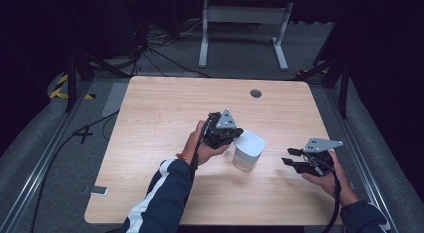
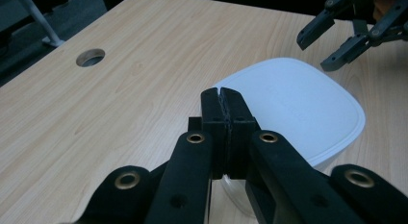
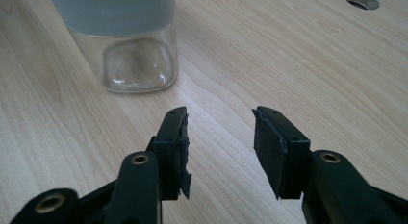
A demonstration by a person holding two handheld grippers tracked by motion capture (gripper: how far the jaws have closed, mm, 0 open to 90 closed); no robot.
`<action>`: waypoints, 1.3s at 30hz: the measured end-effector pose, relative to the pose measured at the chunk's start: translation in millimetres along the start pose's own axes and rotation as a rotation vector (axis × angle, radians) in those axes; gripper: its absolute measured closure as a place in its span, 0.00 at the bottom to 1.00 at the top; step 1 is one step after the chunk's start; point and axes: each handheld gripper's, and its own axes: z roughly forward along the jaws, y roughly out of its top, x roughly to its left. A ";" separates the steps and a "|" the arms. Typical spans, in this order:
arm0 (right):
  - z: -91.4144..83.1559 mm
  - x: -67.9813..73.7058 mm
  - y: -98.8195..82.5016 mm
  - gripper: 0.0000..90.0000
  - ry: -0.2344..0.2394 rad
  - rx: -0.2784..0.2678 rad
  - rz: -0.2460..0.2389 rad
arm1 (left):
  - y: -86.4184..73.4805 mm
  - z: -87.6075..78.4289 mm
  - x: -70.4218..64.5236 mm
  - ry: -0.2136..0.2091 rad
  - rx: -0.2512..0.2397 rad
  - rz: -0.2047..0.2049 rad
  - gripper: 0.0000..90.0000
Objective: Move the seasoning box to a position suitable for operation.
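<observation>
A clear glass jar [image 1: 247,152] with a white square lid [image 2: 298,104] stands upright near the middle of the wooden table [image 1: 165,113]. My left gripper [image 1: 235,133] sits just left of the jar at lid height, its jaws pressed together with nothing between them, tips [image 2: 222,96] at the lid's near edge. My right gripper [image 1: 290,156] hovers low to the right of the jar, jaws apart and empty [image 3: 220,132]. The jar's glass base [image 3: 132,65] lies a short way ahead of it. The right gripper's open fingers [image 2: 332,34] show beyond the lid.
A round cable hole [image 1: 256,93] is set in the table near its far edge. Beyond the table stand a white desk frame [image 1: 245,23] and floor cables. Bare wood surrounds the jar on all sides.
</observation>
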 end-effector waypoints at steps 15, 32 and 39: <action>-5.7 6.5 17.0 0.68 0.037 -0.054 -0.014 | -2.8 1.0 4.1 0.002 -0.019 -0.024 1.00; 18.0 35.5 57.5 0.99 0.123 -0.015 -0.112 | -6.2 1.6 6.1 -0.010 -0.044 -0.040 1.00; 18.3 37.3 59.0 0.99 0.123 -0.024 -0.112 | -7.3 1.4 6.1 -0.015 -0.053 -0.047 1.00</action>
